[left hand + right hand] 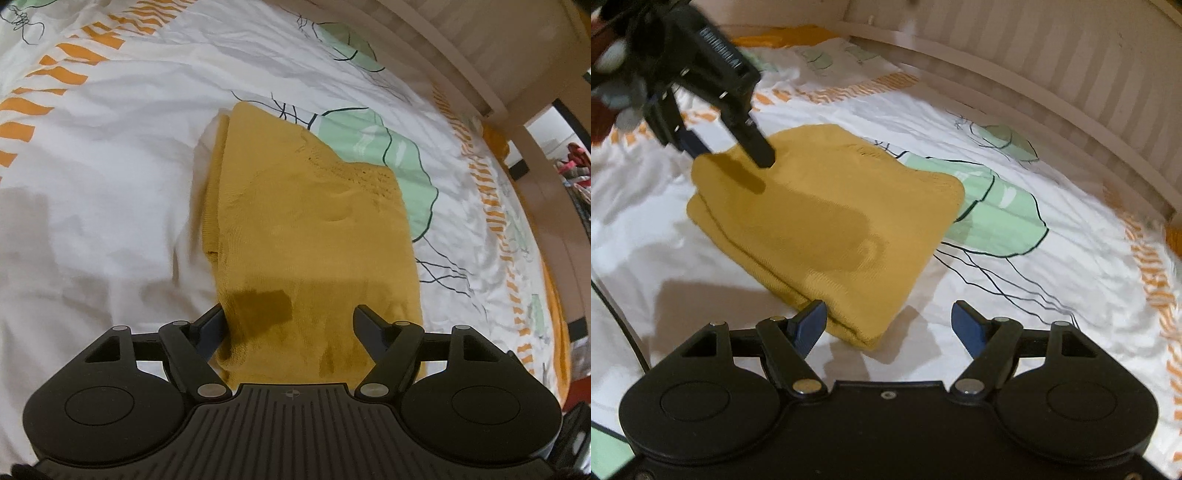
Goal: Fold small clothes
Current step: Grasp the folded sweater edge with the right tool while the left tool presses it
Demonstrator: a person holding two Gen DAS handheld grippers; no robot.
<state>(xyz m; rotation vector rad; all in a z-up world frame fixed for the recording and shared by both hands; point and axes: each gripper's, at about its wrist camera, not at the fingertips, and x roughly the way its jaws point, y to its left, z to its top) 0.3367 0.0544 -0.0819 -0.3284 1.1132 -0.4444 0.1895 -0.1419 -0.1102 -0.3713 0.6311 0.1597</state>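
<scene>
A mustard-yellow knitted garment lies folded into a thick, layered rectangle on the bed sheet. My left gripper stands open with one end of the garment between its fingers. The pads do not squeeze the cloth. In the right wrist view this left gripper reaches down at the garment's far left corner, one finger on top, the other past the edge. My right gripper is open just above the sheet. The garment's near corner reaches between its blue fingertips without being gripped.
The white sheet carries green jellyfish prints and an orange striped border. A pale wooden slatted bed frame runs along the far side. Beyond the bed's right edge there is floor and some clutter.
</scene>
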